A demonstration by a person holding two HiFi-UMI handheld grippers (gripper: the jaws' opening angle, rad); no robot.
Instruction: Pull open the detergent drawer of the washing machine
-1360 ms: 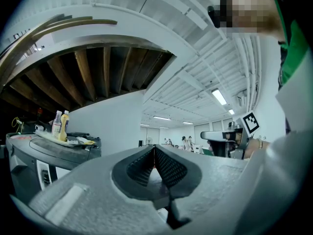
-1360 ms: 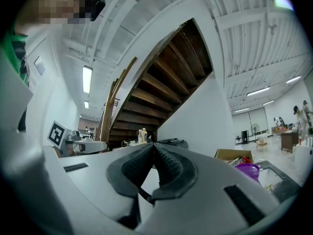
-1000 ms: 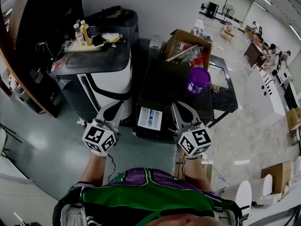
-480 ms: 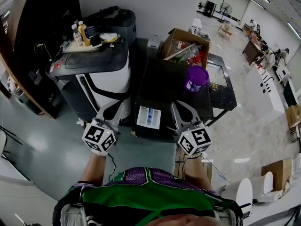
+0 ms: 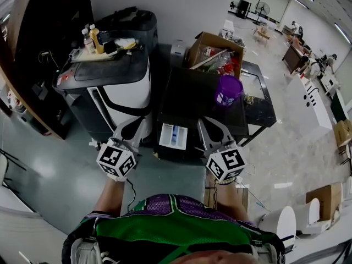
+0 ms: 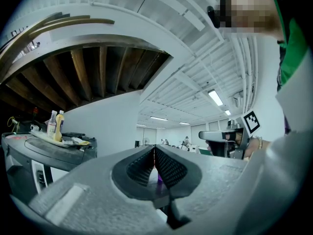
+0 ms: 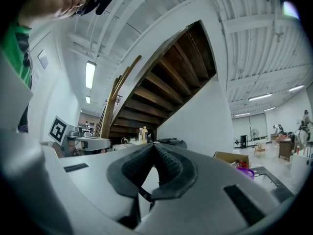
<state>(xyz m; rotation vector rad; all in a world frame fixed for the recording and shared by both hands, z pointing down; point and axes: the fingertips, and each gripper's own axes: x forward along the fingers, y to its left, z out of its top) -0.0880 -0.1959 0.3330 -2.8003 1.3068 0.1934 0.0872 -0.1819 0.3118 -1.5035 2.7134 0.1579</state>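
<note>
The black washing machine stands in front of me in the head view. Its white detergent drawer sticks out of the front at the top left, with blue showing inside. My left gripper is held level to the left of the drawer, apart from it, and its jaws are shut on nothing. To the right of the drawer, over the machine's front edge, my right gripper is also shut and empty. Neither gripper touches the drawer.
A purple cup stands on the washing machine's top. An open cardboard box of odds and ends sits behind it. On the left is a white and black appliance with bottles on a tray. Grey floor lies below the grippers.
</note>
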